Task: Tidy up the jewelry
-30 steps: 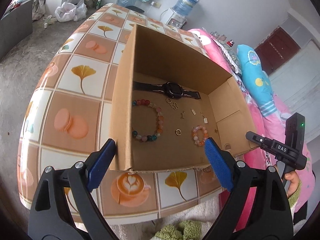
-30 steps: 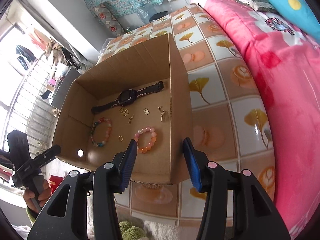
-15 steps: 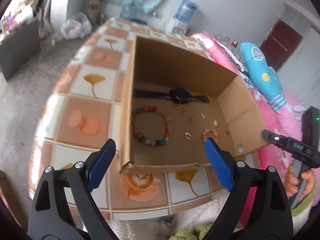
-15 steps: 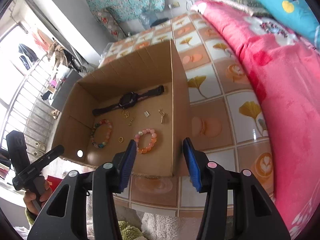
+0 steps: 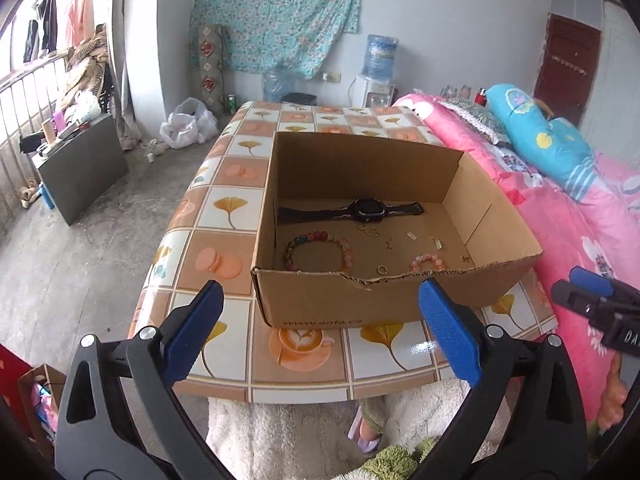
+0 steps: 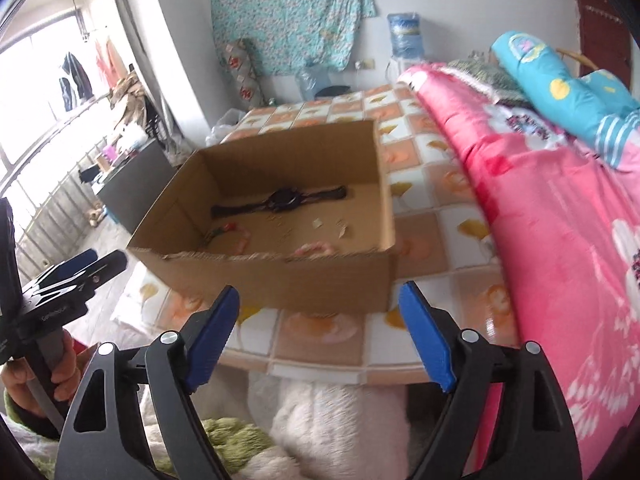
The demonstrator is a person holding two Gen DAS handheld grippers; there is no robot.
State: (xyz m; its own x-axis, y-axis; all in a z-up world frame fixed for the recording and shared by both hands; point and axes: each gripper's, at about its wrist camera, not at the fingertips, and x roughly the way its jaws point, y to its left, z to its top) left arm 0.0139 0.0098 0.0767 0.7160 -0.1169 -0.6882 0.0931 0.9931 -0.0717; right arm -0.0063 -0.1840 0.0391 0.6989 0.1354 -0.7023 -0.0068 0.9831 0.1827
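Note:
An open cardboard box stands on the tiled table. Inside lie a black watch, a multicoloured bead bracelet, a pink bead bracelet, a gold ring and several small gold pieces. My left gripper hangs in front of the box's near wall, its jaws opening wide with nothing between them. My right gripper is also short of the box, its jaws opening and empty. Each wrist view shows the other gripper at its edge.
The table carries a ginkgo-and-coffee patterned cover. A pink bed with a blue pillow runs along the right. White fluffy fabric lies under my grippers. A water dispenser and a dark cabinet stand farther off.
Both grippers have pulled back from the box and risen, so its near wall now shows. The right jaws have spread much wider; the left ones a little.

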